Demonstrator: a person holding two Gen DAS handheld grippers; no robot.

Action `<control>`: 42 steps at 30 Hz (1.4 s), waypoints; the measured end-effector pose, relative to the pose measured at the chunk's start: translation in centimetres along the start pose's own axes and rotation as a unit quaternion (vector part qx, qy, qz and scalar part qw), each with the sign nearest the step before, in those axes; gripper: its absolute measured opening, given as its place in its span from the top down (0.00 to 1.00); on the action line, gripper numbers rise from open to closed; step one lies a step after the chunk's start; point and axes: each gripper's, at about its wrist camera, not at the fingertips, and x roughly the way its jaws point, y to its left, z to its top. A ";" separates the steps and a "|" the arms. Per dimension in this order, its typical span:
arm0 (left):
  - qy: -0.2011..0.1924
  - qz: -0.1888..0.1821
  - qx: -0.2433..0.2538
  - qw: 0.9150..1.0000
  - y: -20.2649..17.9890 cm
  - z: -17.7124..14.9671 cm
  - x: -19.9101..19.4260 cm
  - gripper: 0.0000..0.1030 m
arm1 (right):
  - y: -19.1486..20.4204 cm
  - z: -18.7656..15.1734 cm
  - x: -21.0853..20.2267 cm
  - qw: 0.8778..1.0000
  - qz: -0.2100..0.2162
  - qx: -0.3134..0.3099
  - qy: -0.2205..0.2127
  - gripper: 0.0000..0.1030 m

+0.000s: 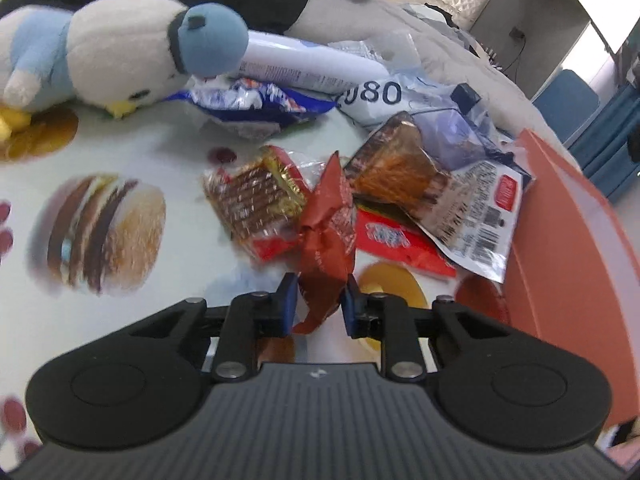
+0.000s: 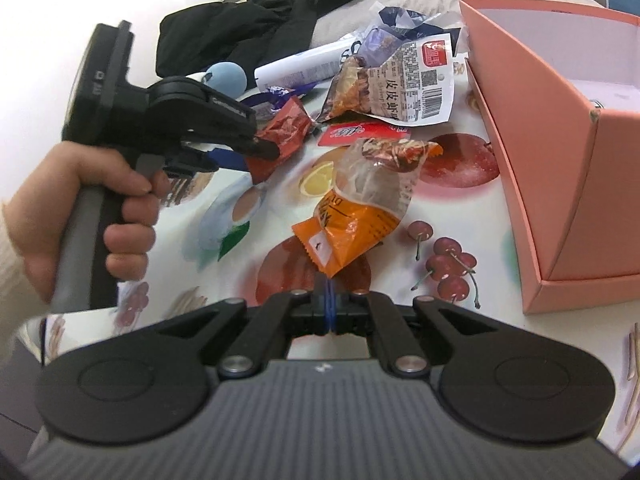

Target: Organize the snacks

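Observation:
My left gripper (image 1: 319, 300) is shut on a crumpled red snack wrapper (image 1: 328, 232), which it holds above the table; the same wrapper shows in the right wrist view (image 2: 282, 136) in that gripper's fingers. My right gripper (image 2: 329, 304) is shut on the corner of an orange and clear snack bag (image 2: 360, 216), which hangs over the table. A pile of snacks lies beyond: a chocolate wafer pack (image 1: 256, 200), a flat red packet (image 1: 396, 240), and a shrimp-chip bag with a barcode (image 1: 472, 208). A pink open box (image 2: 560, 152) stands to the right.
A blue and white plush bird (image 1: 120, 52) lies at the back left. A white tube (image 1: 312, 60), a blue foil bag (image 1: 256, 100) and clear plastic bags sit behind the pile. Black clothing (image 2: 256, 28) lies at the far edge. The tablecloth (image 2: 400, 280) has food prints.

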 end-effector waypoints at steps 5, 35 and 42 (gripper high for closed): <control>0.001 -0.005 -0.016 1.000 0.3 -3.3 -3.0 0.74 | 0.0 -0.4 -0.3 1.000 0.002 -0.004 0.003 0.97; -0.019 -0.002 -0.064 0.998 3.1 -11.8 -12.8 0.42 | 1.7 -4.9 -7.0 0.997 -0.054 -0.002 0.059 0.32; -0.025 -0.004 -0.038 0.999 3.3 -11.7 -12.3 0.42 | 1.7 -3.7 -7.7 0.995 -0.089 0.044 0.023 0.32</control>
